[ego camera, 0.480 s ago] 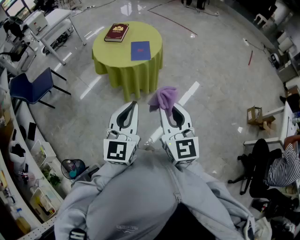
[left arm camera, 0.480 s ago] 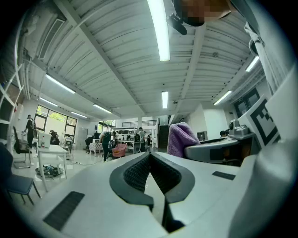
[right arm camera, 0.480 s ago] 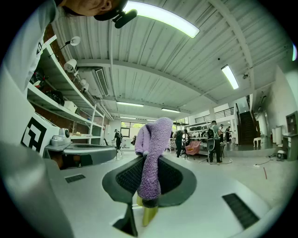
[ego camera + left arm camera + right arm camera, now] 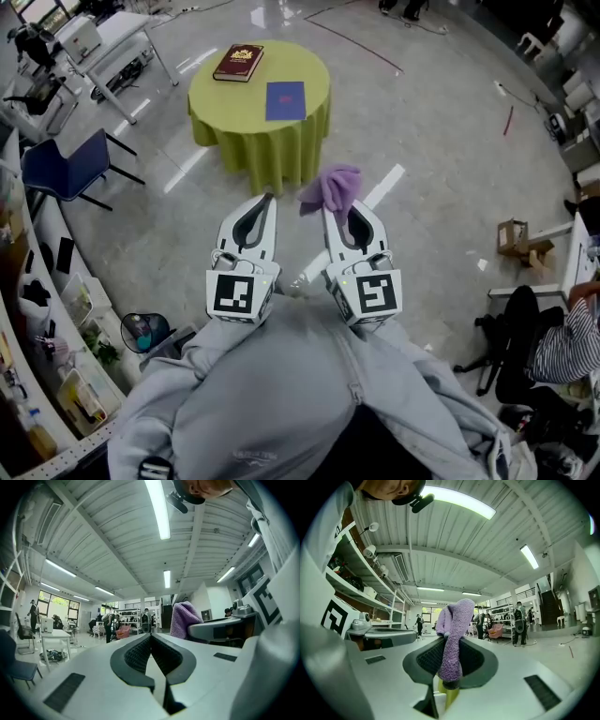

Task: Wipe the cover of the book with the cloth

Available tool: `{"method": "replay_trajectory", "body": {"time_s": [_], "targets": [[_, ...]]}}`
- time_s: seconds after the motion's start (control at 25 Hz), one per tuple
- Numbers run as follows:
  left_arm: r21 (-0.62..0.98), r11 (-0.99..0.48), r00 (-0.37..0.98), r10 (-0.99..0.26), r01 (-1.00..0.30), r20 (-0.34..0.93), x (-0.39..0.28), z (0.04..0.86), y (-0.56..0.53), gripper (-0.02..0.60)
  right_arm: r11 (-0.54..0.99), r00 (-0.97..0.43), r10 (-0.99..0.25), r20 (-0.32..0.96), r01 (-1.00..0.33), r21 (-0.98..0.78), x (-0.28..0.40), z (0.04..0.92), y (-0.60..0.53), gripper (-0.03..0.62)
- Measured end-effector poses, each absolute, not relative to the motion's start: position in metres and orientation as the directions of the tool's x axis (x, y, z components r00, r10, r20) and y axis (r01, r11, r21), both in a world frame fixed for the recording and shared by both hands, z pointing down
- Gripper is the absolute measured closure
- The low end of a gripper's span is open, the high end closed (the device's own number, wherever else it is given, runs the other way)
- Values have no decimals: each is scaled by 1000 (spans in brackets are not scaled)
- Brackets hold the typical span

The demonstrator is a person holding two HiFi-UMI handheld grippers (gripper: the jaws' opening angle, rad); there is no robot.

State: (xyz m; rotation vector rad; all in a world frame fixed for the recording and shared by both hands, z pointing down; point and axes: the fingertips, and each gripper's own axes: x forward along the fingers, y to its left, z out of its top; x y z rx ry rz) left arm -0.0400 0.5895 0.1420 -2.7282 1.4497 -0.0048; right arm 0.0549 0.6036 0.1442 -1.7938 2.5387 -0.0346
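A dark red book (image 4: 238, 63) lies at the far left of a round table with a yellow-green cloth (image 4: 258, 127), well ahead of me. A blue book (image 4: 284, 100) lies nearer the table's middle. My right gripper (image 4: 328, 208) is shut on a purple cloth (image 4: 330, 188), which sticks up between the jaws (image 4: 451, 634). My left gripper (image 4: 269, 200) is shut with nothing in it, its tips meeting (image 4: 150, 635). Both grippers are held close to my body, over the floor and short of the table. The purple cloth (image 4: 183, 619) also shows beside the left gripper.
A blue chair (image 4: 64, 169) and a white desk (image 4: 112, 37) stand left of the table. A cardboard box (image 4: 516, 240) lies on the floor at right, near a seated person (image 4: 562, 347). Shelves (image 4: 47, 319) run along the left edge. People (image 4: 110, 623) stand far off.
The view has shifted slightly, so the table and books sit a little lower and to the right. Both grippers keep the same pose and grip.
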Motion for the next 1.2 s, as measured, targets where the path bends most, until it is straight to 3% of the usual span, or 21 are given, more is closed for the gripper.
{"method": "replay_trajectory", "body": {"time_s": [0.44, 1.2], "targets": [[-27, -544, 545, -838, -838, -25, -64, 158, 506, 563, 301, -302, -953, 18, -952, -51, 53, 168, 525, 508], [4, -670, 670, -742, -742, -16, -80, 170, 273, 564, 189, -192, -980, 54, -980, -54, 26, 181, 304, 508]]}}
